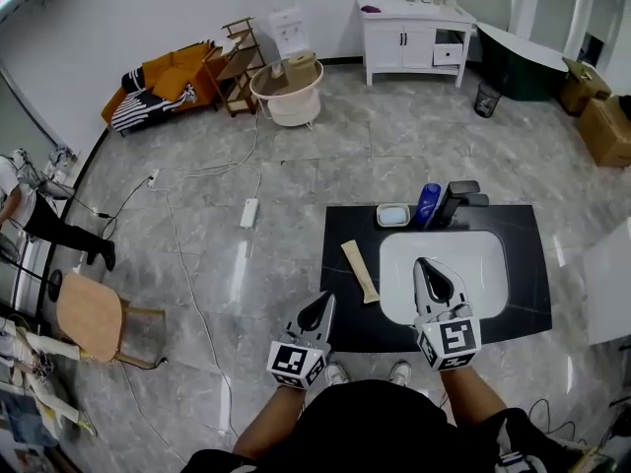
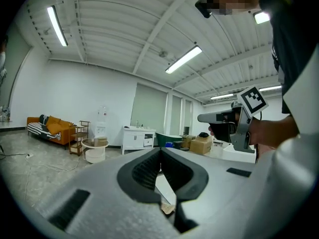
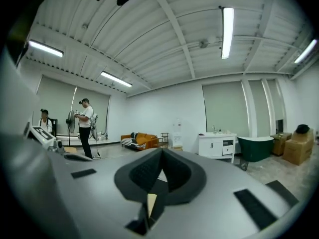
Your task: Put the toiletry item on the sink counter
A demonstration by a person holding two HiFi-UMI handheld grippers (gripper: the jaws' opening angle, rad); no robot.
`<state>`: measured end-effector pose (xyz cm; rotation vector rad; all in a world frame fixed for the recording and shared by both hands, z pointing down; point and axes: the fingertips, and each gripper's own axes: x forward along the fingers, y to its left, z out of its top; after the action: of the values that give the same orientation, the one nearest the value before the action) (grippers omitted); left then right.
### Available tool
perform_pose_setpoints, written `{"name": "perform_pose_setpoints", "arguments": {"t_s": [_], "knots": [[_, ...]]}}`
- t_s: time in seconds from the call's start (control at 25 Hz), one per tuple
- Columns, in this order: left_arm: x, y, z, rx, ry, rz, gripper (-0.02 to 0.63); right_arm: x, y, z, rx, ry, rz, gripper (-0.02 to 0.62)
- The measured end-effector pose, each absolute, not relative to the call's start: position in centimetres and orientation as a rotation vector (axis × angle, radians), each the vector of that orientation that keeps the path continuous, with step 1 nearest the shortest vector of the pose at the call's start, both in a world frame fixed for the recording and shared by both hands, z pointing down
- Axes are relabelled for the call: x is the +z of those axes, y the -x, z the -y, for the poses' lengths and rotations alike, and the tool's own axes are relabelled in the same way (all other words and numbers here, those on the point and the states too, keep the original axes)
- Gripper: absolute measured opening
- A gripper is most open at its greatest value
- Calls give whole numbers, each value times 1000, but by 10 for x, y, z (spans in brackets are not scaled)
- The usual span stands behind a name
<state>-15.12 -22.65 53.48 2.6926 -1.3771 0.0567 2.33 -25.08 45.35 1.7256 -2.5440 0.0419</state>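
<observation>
A person is standing over a black desk with a white sink set into it, and is holding a hand-held gripper in each hand. The toiletry item, a tan tube, is lying flat on the desk just left of the sink, its length running away from the person. The left hand-held gripper is hovering near the tube's near end, slightly to its left and apart from it. Its jaws are pressing together with nothing between them. The right hand-held gripper is hanging over the sink, to the right of the tube, its jaws likewise closed and empty. Along the desk's far edge, a white dish, a blue bottle and a black tap are standing in a row.
</observation>
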Motion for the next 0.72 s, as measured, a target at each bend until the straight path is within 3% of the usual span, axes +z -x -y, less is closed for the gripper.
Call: {"name": "perform_pose_setpoints", "arguments": {"t_s": [0.72], "knots": [[510, 105, 220, 11, -2777, 1240, 9, 432, -56, 209, -42, -1773, 2466, 5]]}}
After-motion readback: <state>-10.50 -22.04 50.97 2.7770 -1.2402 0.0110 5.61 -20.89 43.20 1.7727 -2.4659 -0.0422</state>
